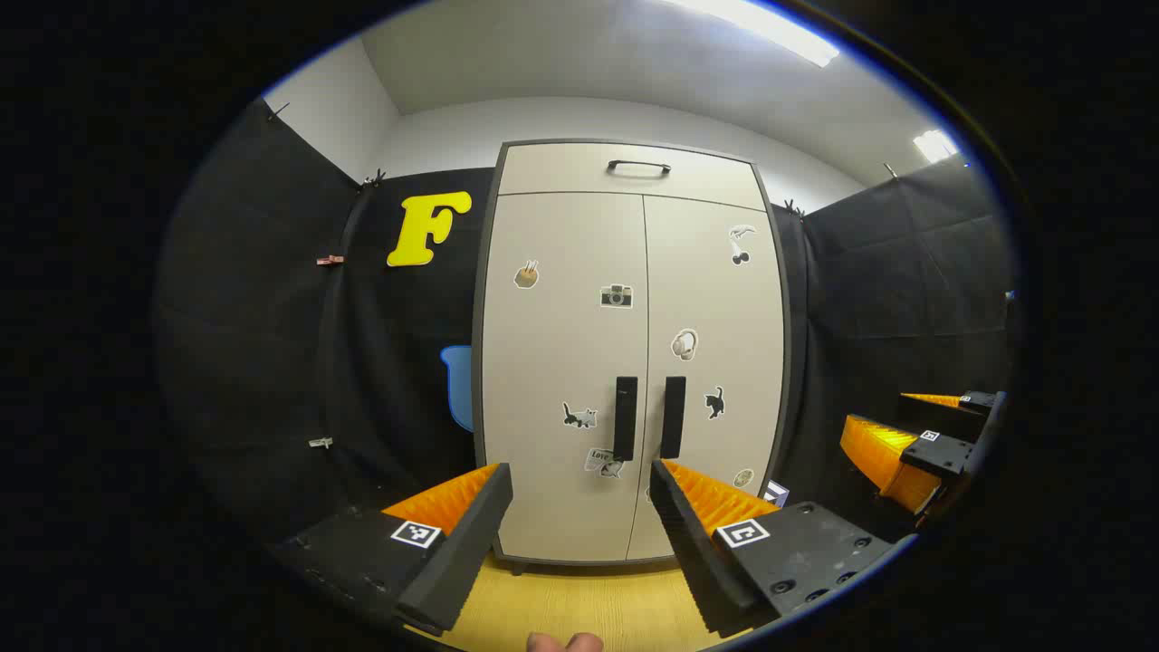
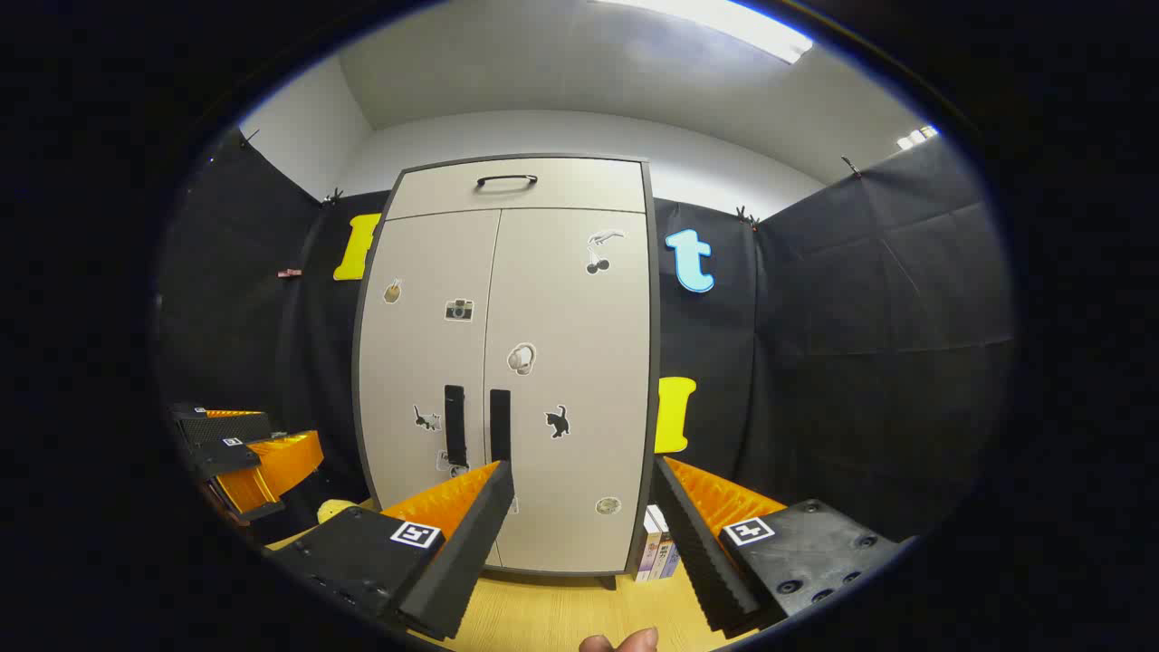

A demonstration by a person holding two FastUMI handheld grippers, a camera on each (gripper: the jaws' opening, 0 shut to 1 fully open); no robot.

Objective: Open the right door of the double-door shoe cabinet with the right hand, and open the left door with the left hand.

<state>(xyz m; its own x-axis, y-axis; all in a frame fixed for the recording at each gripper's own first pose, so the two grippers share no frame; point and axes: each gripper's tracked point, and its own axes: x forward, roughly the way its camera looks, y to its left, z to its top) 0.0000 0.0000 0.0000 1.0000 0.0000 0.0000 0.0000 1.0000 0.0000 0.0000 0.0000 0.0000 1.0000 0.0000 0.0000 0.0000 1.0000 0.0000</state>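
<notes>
A pale double-door shoe cabinet [image 1: 634, 362] [image 2: 507, 362] stands ahead with both doors closed and stickers on them. Two black vertical handles meet at the centre seam: the left door handle [image 1: 625, 418] [image 2: 454, 425] and the right door handle [image 1: 673, 417] [image 2: 499, 426]. My left gripper [image 1: 579, 493] is open, held short of the cabinet, its fingers framing the handles from below. My right gripper [image 2: 584, 493] is open too, pointing at the right door's lower part, a little right of the handles. Each gripper appears in the other's view: the right one [image 1: 914, 444], the left one [image 2: 244, 453].
A drawer front with a black handle [image 1: 638, 167] [image 2: 507, 181] tops the cabinet. Small boxes [image 2: 656, 543] stand on the wooden floor [image 1: 589, 607] by the cabinet's right foot. Black cloth walls close in on both sides. A fingertip [image 1: 561, 643] [image 2: 625, 641] shows at the bottom edge.
</notes>
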